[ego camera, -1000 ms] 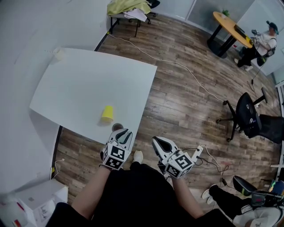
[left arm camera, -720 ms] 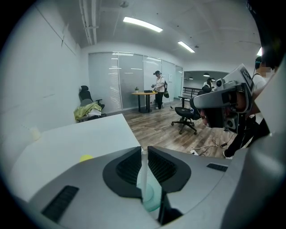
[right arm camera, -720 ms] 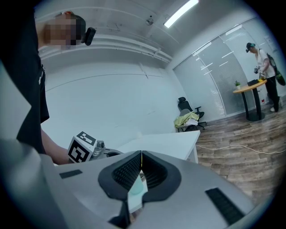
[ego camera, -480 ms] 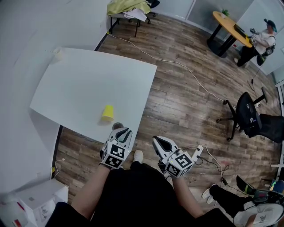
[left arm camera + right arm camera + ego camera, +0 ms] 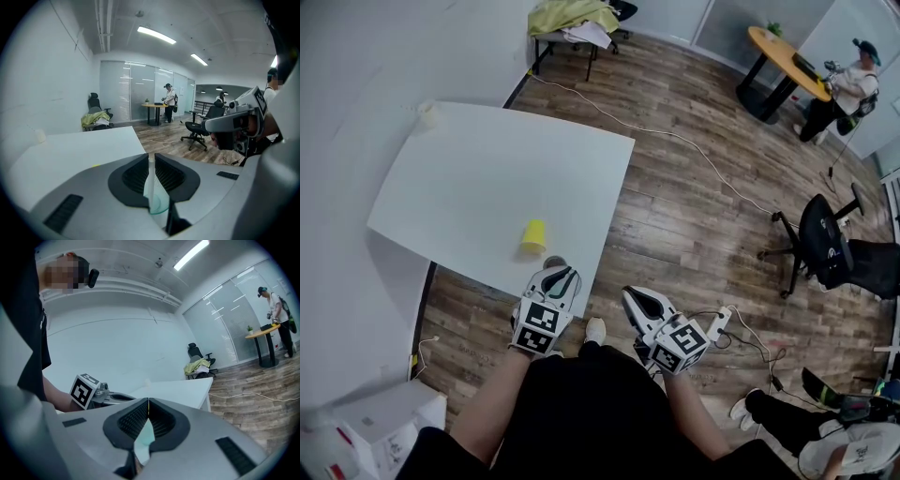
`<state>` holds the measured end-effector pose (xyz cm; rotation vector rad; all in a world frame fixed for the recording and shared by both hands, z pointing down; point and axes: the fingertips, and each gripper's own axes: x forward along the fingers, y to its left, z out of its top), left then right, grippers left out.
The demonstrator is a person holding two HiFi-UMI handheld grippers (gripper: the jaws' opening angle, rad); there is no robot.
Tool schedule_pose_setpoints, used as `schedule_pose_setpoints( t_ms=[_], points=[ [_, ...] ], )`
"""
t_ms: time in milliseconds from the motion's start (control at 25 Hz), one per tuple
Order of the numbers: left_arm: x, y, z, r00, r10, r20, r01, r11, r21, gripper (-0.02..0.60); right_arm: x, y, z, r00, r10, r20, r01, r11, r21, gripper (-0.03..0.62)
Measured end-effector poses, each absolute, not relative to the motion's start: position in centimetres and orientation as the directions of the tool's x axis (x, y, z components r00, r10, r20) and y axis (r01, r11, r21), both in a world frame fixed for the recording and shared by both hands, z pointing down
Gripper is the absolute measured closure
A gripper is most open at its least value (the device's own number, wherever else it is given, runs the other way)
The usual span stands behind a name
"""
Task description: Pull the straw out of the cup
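A yellow cup [image 5: 532, 236] stands on the white table [image 5: 478, 178] near its front edge, and no straw shows in it. My left gripper [image 5: 554, 275] hovers at that edge, just below and right of the cup. In the left gripper view its jaws are pressed onto a thin white straw [image 5: 151, 169] that runs along them, with its end just past the tips. My right gripper [image 5: 635, 302] hangs over the wooden floor, right of the table, shut and empty.
A small pale object [image 5: 425, 113] sits at the table's far left corner. A cable [image 5: 675, 134] runs over the floor. A black office chair [image 5: 825, 246] stands at right, and a person works at a round table [image 5: 783, 54] far off.
The left gripper has crept slightly up toward the table edge. The cup, the right gripper and both jaw states look the same.
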<state>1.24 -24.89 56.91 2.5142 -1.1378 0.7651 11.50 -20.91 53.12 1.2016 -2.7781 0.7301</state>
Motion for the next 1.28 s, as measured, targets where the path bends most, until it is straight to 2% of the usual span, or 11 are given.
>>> schedule_pose_setpoints(
  t_ms=[240, 560, 1080, 1280],
  points=[
    [-0.4, -24.5, 55.4, 0.570, -0.645, 0.509, -0.776, -0.626, 0.075, 0.528, 10.4, -19.8, 52.7, -0.691, -0.696, 0.194, -0.704, 0.587, -0.399, 0.572],
    [-1.6, -23.5, 51.9, 0.640, -0.677, 0.363, -0.757, -0.638, 0.143, 0.529, 8.8, -18.0, 51.5, -0.662, -0.729, 0.177, -0.728, 0.569, -0.382, 0.572],
    [-5.8, -20.3, 45.4, 0.676, -0.725, 0.131, -0.734, -0.647, 0.204, 0.529, 6.1, -13.9, 47.9, -0.592, -0.799, 0.099, -0.774, 0.531, -0.345, 0.572],
    [-7.1, -18.3, 43.8, 0.694, -0.714, 0.095, -0.715, -0.667, 0.210, 0.529, 4.5, -11.5, 47.0, -0.579, -0.810, 0.090, -0.785, 0.525, -0.329, 0.572]
  ],
)
